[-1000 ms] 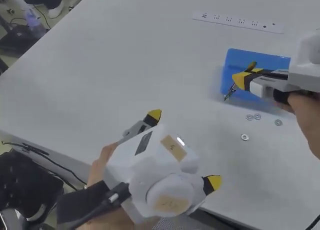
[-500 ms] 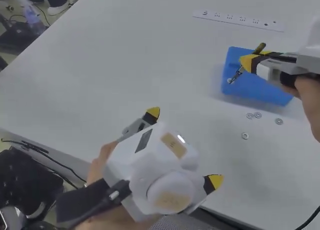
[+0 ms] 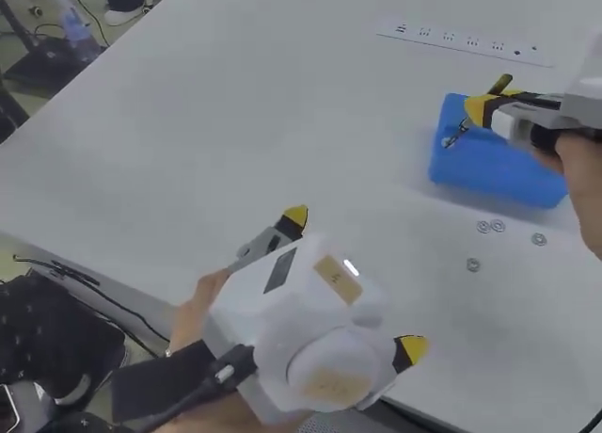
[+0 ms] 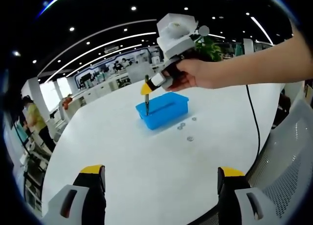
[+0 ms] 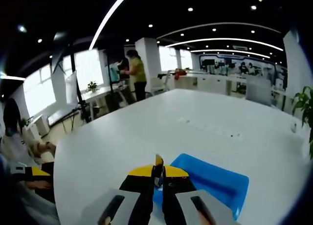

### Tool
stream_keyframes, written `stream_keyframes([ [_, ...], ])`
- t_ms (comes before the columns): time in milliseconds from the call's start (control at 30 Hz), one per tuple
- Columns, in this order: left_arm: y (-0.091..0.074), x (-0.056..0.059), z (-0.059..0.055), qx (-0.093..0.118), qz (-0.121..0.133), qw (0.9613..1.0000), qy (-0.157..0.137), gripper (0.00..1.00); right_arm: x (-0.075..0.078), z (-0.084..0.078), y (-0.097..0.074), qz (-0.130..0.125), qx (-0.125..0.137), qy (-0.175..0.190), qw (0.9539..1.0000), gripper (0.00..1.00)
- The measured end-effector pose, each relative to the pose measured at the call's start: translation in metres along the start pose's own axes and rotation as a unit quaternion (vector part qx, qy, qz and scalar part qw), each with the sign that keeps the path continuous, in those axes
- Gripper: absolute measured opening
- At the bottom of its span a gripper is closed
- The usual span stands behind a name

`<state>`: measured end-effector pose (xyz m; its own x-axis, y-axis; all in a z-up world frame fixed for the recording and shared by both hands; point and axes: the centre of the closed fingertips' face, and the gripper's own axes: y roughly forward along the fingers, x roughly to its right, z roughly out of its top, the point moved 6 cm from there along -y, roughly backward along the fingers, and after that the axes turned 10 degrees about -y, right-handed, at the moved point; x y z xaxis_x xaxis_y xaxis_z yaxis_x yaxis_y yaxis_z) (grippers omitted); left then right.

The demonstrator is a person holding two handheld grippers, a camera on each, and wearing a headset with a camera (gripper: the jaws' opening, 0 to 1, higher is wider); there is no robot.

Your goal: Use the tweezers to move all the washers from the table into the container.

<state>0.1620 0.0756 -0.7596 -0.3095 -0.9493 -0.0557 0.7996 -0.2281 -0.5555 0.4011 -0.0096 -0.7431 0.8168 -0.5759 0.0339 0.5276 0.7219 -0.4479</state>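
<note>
1. Four washers (image 3: 483, 227) lay flat on the white bench (image 3: 235, 122), just off the 6 o'clock side of the blue container (image 3: 499, 165). Two lay side by side, and two lay apart toward 4 and 7 o'clock of that pair.
2. The container sat at about 2 o'clock in the head view, with a power strip (image 3: 466, 42) well beyond it at 12 o'clock.
3. The tweezers (image 3: 458, 134) pointed down over the container's 9 o'clock end. Whether their tips carried a washer was too small to tell.
4. The right gripper (image 3: 489, 96) had its jaws closed tight on the tweezers' shank.
5. The left gripper (image 3: 352, 281) hung at 7 o'clock near the bench edge, well apart from the work, with its jaws spread wide and empty.
6. Judged risks:
   - The tips hung close to the container wall, so a washer let go there could strike the rim and bounce back onto the bench.
   - The washers were thin and the bench smooth, so a shallow pinch might make one skid away.
   - The paired washers could lift together and one could drop.
   - Pressing the tips down hard might twist the tweezers within the jaws.
</note>
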Motion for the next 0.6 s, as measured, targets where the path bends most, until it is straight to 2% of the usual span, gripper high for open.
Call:
stream_keyframes([
  [333,-0.001,0.0,0.0,-0.002,0.001,1.0,0.002,0.97,0.01,-0.012,0.012,-0.008,-0.018,0.004,0.9998,0.01],
  [600,0.0,0.0,-0.001,-0.005,0.002,1.0,0.003,0.97,0.006,-0.021,0.016,-0.008,-0.031,0.003,0.9995,0.02],
])
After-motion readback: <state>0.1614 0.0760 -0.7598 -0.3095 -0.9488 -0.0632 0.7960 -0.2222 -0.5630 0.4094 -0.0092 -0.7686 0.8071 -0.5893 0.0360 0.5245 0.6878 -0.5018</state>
